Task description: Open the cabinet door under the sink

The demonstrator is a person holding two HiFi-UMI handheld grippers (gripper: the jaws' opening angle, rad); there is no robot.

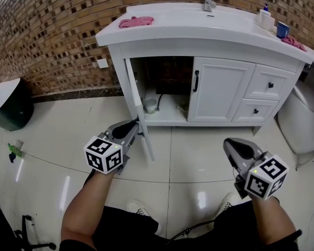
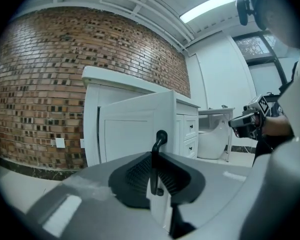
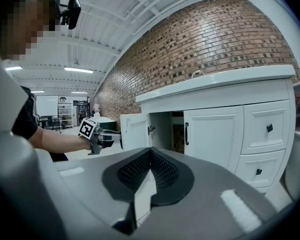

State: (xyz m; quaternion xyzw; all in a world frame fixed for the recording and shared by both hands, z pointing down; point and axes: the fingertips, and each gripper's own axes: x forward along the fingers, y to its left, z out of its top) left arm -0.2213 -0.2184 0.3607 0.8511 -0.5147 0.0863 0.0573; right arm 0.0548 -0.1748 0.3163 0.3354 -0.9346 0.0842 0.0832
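A white vanity [image 1: 162, 45] with a sink stands against the brick wall. Its left cabinet door [image 1: 137, 95] is swung out towards me, edge-on in the head view, and the inside is dark. My left gripper [image 1: 135, 125] is at the door's outer edge. In the left gripper view the left gripper [image 2: 156, 156] is shut on the door's black handle [image 2: 160, 136]. The right cabinet door [image 1: 217, 90] is closed. My right gripper [image 1: 231, 144] hangs low over the floor before the vanity, shut and holding nothing; in its own view the fingertips [image 3: 155, 158] meet.
Two drawers [image 1: 269, 85] sit at the vanity's right, and a toilet [image 1: 303, 119] stands beyond them. A black bin [image 1: 8, 103] is at the far left. A pink cloth [image 1: 136, 21], a faucet [image 1: 208, 3] and a soap bottle [image 1: 264, 15] are on top. A jar [image 1: 150, 105] stands inside.
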